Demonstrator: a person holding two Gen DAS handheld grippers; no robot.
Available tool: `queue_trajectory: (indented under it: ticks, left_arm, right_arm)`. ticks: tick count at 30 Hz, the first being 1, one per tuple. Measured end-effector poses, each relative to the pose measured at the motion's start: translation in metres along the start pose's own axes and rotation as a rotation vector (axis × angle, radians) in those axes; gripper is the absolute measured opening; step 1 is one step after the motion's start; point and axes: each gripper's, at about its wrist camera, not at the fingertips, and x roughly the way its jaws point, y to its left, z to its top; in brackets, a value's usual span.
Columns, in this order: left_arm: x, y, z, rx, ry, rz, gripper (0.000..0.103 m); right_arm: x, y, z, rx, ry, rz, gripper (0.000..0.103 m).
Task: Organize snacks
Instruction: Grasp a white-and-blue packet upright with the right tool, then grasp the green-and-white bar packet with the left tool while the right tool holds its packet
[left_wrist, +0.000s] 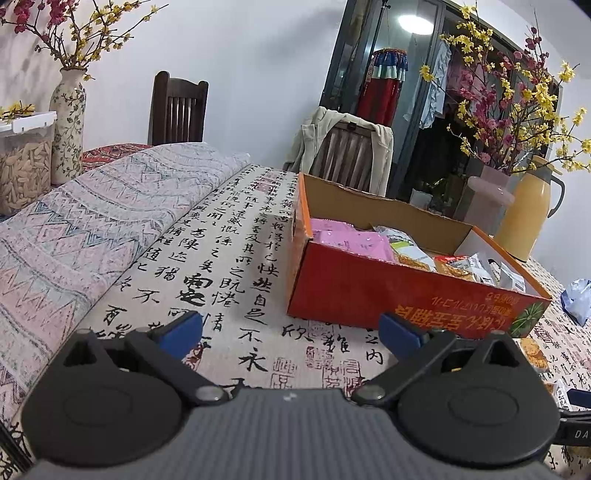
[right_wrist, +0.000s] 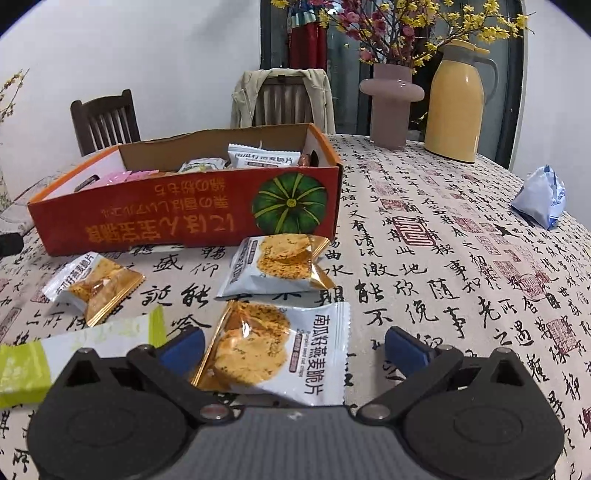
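Observation:
A red-orange cardboard box (left_wrist: 369, 291) (right_wrist: 177, 218) with a pumpkin print stands on the table and holds pink packets (left_wrist: 347, 238) and other snack packs. In the right wrist view three oat-crisp packets lie in front of the box: one near its corner (right_wrist: 277, 266), one at the left (right_wrist: 92, 284), and one (right_wrist: 280, 350) lying between the wide-apart fingers of my right gripper (right_wrist: 295, 349), which is open. A green and white packet (right_wrist: 74, 354) lies by its left finger. My left gripper (left_wrist: 291, 330) is open over bare cloth, left of the box.
A calligraphy-print cloth (right_wrist: 443, 258) covers the table. A pink vase (right_wrist: 391, 99) with flowers and a yellow thermos jug (right_wrist: 458, 103) stand at the back. A blue-white wrapper (right_wrist: 543, 195) lies at the right. A folded patterned cloth (left_wrist: 92, 229), a floral vase (left_wrist: 68, 125) and chairs (left_wrist: 177, 107) are at the left.

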Motion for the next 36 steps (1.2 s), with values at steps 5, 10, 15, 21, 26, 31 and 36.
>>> queue_trajectory:
  ticks: [5,10,15,21,26,31,36]
  left_arm:
    - [0.0,0.0,0.0,0.001,-0.002,-0.003,0.103]
    - [0.0,-0.001,-0.001,0.01,0.003,-0.009,0.103]
    - [0.002,-0.006,0.0,0.036,0.021,0.021,0.103]
    - [-0.014,-0.02,-0.005,0.08,0.04,0.05,0.103]
    - [-0.024,-0.051,-0.015,0.122,0.097,0.052,0.103]
    - [-0.017,-0.072,-0.028,0.176,0.17,0.132,0.084]
    - [-0.027,-0.078,-0.046,0.198,0.213,0.137,0.071]
  right_arm:
    - [-0.004,-0.001,-0.002,-0.003,-0.025,0.024,0.085]
    - [-0.018,0.001,-0.011,0.016,-0.085,0.111,0.012]
    - [-0.031,0.0,-0.026,0.048,-0.132,0.142,0.012]
    - [-0.051,-0.007,-0.033,0.038,-0.206,0.173,0.012]
    - [-0.059,-0.014,-0.035,0.058,-0.24,0.202,0.012]
    - [-0.064,-0.012,-0.046,0.038,-0.236,0.242,0.012]
    - [-0.064,-0.005,-0.057,0.009,-0.214,0.304,0.012]
